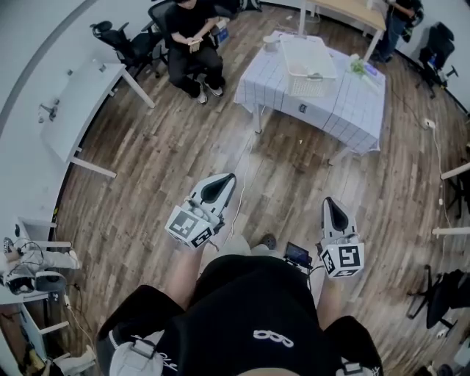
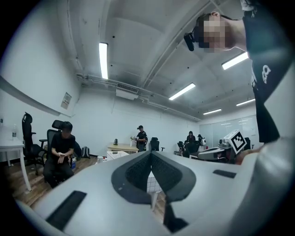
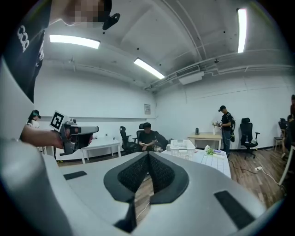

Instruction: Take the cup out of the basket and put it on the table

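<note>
A white slatted basket stands on a table with a checked cloth far across the wooden floor. Its inside does not show from here. A small pale cup-like thing sits on the table beside the basket's far end. Both grippers are held low in front of my body, well short of the table. My left gripper is shut and empty, and so is my right gripper. The left gripper view shows shut jaws with the basket beyond them. In the right gripper view the basket sits past the shut tips.
A person sits on a chair left of the table, and another stands at a wooden desk behind it. A white desk lines the left wall. Something green lies on the table's right side. Black office chairs stand around.
</note>
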### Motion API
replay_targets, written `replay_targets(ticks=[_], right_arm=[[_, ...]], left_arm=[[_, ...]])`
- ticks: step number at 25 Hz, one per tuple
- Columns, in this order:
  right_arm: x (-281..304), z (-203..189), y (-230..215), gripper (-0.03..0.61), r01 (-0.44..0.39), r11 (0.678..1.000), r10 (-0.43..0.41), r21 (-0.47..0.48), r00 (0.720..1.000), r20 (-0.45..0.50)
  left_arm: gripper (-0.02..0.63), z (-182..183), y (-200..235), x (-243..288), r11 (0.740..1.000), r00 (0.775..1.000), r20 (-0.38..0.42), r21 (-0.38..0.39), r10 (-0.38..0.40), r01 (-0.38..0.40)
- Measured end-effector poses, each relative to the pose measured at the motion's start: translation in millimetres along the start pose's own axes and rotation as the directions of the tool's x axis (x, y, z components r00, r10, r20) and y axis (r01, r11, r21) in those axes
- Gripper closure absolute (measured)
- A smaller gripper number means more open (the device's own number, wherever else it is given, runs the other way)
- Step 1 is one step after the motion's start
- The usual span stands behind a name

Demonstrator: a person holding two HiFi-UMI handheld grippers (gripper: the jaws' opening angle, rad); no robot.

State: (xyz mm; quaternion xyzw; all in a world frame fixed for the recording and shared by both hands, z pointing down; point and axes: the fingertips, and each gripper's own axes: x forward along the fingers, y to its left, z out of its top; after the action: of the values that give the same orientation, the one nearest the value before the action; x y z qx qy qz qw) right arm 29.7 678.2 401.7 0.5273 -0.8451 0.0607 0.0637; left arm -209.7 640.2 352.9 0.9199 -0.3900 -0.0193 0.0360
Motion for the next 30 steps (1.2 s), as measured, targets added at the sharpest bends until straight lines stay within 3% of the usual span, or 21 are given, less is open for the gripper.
replay_targets(ticks=[12,21,30], right_arm=[[51.8,-9.4,-66.1,0.557,0.027,0.999,-0.025,0.019,0.998,-0.055],[158.4,21.7,-140.8,0.557,0.097,0.995,-0.097,-0.001,0.992,-0.086],[306.0,50.6,-173.5,0.557,0.116,0.993,-0.116,0.0,0.988,-0.104]], left_arm=[[0.607,-24.6,36.5,75.9,0.999,1.0,-0.026,-0.035,-0.01,0.009],[0.607,-15.1,133.3,196.2,0.995,0.997,0.033,-0.063,-0.072,0.074],[0.607,5.0,249.3,293.8,0.988,0.99,0.03,-0.064,-0.139,0.141]])
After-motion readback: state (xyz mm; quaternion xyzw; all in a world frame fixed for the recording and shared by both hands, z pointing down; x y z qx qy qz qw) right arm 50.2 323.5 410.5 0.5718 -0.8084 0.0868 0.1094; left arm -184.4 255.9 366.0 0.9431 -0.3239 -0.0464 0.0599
